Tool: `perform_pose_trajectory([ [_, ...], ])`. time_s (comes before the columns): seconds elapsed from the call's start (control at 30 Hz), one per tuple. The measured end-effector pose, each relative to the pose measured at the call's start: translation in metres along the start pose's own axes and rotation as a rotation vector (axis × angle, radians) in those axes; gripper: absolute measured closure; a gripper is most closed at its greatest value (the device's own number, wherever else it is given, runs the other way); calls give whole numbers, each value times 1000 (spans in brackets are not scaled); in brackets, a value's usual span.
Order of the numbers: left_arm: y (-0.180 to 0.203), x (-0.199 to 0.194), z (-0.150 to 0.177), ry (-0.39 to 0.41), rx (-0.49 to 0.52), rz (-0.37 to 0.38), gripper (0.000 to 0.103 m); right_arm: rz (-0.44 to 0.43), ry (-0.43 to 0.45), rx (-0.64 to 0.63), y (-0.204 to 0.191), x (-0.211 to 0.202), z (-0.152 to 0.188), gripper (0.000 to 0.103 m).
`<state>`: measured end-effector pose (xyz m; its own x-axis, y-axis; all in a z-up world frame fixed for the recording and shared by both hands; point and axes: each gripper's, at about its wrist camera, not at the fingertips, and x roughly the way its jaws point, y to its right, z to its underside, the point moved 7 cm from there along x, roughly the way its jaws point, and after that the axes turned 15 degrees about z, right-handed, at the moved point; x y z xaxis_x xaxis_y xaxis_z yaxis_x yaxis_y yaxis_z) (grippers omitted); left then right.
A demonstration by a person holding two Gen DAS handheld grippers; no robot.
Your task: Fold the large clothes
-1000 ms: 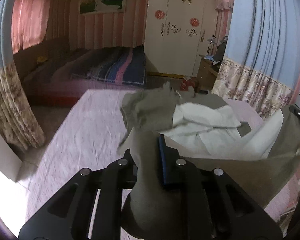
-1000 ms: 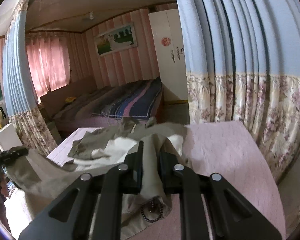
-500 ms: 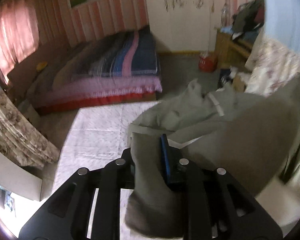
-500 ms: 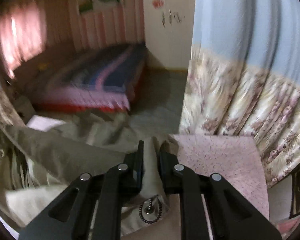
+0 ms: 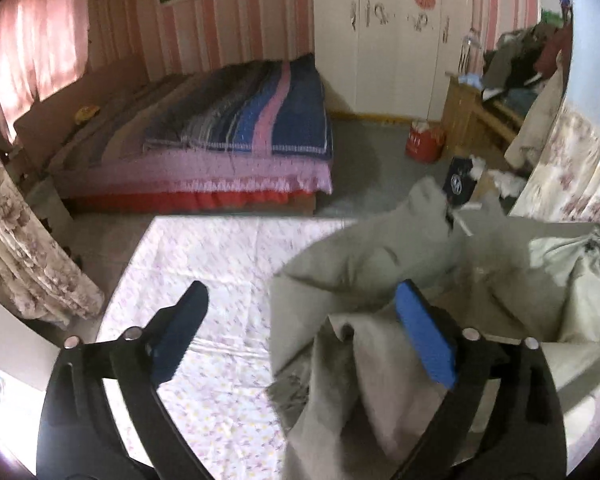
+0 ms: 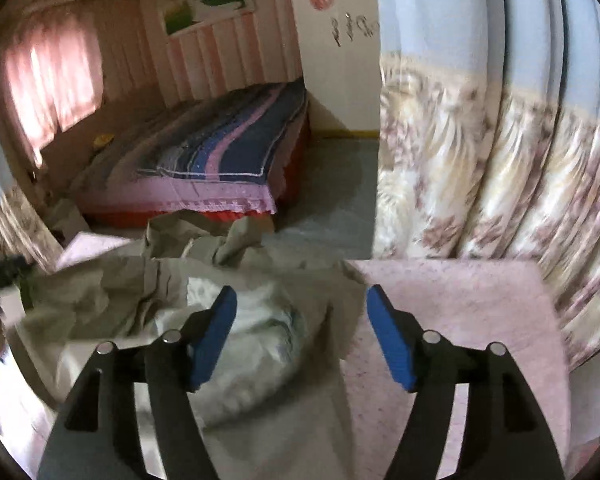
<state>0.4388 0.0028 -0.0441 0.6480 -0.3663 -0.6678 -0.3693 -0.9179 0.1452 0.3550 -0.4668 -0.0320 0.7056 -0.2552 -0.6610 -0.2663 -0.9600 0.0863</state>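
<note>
A large olive-grey garment with a pale lining lies crumpled on the pink floral bedsheet. My left gripper is open, its jaws wide apart; the cloth lies under and against the right finger, not held. In the right wrist view the same garment is bunched with its white lining showing. My right gripper is open above the lining and the garment's right edge, holding nothing.
A second bed with a striped blanket stands beyond a strip of grey floor. A white wardrobe and a cluttered wooden table are at the back. A floral curtain hangs close on the right.
Both grippers were shut on the garment and held it lifted; now both have opened and the cloth has dropped onto the sheet. Both views tilted downward over the bed.
</note>
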Motion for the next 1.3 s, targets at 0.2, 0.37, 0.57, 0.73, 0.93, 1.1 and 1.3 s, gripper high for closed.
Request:
perform_pose_trajectory([
  [0.2, -6, -32, 32, -19, 48, -32, 3, 75, -35, -135, 3, 4, 36, 34],
  [0.37, 1, -17, 75, -99, 80, -20, 3, 48, -98, -172, -9, 26, 58, 34],
  [0.57, 52, 24, 64, -126, 147, 79, 3, 20, -99, -242, -44, 48, 56, 31],
  [0.73, 44, 66, 19, -119, 16, 106, 3, 42, -40, -166, -55, 61, 17, 31],
  [0.93, -11, 85, -4, -134, -90, -40, 6, 185, -68, -69, -21, 86, -5, 31],
  [1.1, -14, 59, 34, -153, -70, -7, 5, 92, -107, -58, -9, 67, 27, 30],
  [1.3, 14, 81, 75, -243, 16, 22, 72, 52, -195, -145, -36, 87, 70, 80],
])
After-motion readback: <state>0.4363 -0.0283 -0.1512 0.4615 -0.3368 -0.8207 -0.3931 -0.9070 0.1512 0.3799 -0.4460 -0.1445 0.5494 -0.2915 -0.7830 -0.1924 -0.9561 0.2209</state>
